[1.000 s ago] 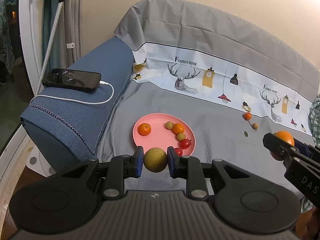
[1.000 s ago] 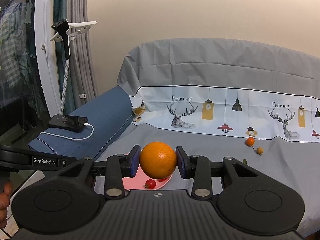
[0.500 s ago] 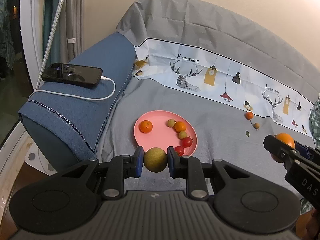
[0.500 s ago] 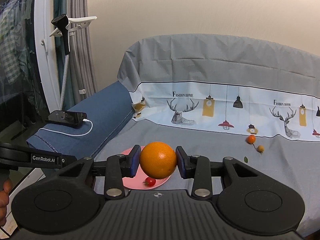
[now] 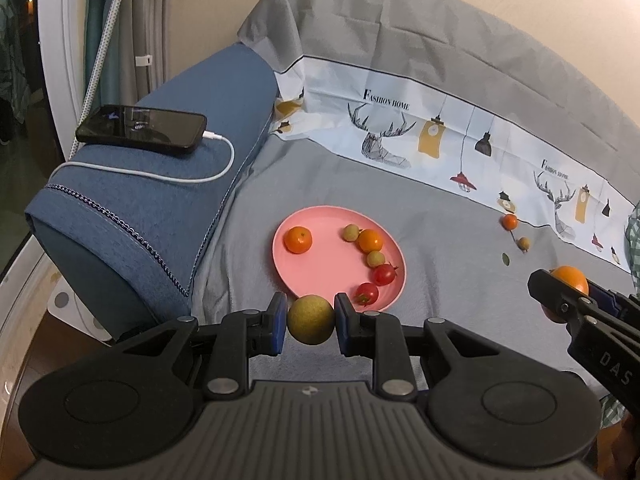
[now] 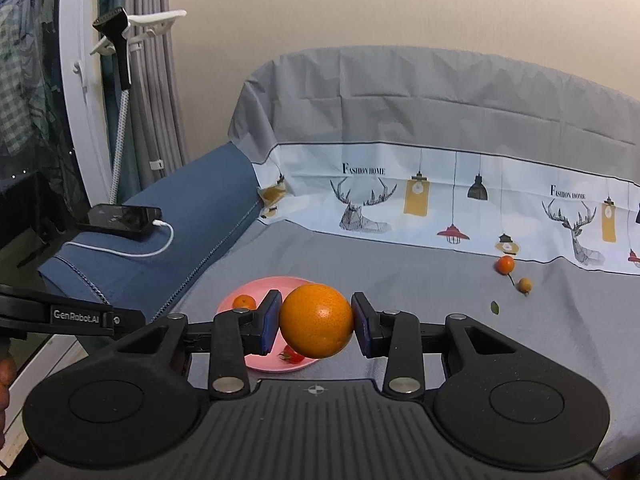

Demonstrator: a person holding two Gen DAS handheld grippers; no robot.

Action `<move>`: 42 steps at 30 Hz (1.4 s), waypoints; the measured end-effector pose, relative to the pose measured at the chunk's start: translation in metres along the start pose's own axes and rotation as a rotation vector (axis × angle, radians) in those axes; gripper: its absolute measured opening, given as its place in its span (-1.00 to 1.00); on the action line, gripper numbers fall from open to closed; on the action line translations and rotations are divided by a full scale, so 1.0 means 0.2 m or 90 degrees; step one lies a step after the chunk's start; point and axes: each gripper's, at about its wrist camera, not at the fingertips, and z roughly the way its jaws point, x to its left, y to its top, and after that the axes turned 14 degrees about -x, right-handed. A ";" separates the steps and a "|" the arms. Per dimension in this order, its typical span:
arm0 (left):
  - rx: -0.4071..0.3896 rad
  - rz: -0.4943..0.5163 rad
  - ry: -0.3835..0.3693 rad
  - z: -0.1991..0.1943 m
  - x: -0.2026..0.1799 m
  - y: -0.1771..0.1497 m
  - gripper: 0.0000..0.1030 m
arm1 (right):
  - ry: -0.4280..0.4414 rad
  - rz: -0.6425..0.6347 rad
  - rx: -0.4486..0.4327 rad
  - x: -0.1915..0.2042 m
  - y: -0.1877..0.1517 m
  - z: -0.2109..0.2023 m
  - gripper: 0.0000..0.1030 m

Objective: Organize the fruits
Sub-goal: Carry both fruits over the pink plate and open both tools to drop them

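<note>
**Both tongs loaded above the pink plate**

A sofa draped in a grey cover (image 5: 440, 208) with a deer-print band fills the room ahead. On its blue armrest (image 5: 152, 184) at the far left, a phone (image 5: 140, 130) lies plugged into a white cable (image 5: 160, 174). Moving right, the pink plate (image 5: 316, 268) sits on the seat holding a small orange (image 5: 298, 239), another orange fruit (image 5: 370, 240), two pale green ones and two cherry tomatoes (image 5: 385, 275). Just in front of its near rim, the left gripper (image 5: 310, 320) is clenched on a yellow-green round fruit (image 5: 310, 319). Further right, the right gripper (image 6: 316, 321) clamps a large orange (image 6: 316, 320), held up off the seat. Two small fruits (image 6: 505, 265) and a leaf lie loose near the printed band, well apart from the plate.
</note>
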 end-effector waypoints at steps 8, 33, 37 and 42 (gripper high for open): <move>0.019 -0.006 0.008 0.16 0.01 0.03 -0.46 | 0.001 0.010 0.042 -0.01 -0.05 0.19 -0.23; 0.106 0.009 0.035 0.89 -0.05 0.03 -0.46 | 0.023 0.051 0.169 0.00 -0.25 0.91 -0.23; 0.124 0.013 0.043 0.99 -0.05 0.00 -0.46 | 0.026 0.051 0.190 0.01 -0.30 0.99 -0.23; 0.132 0.029 0.048 1.07 -0.04 -0.02 -0.46 | 0.027 0.045 0.202 0.02 -0.33 1.08 -0.23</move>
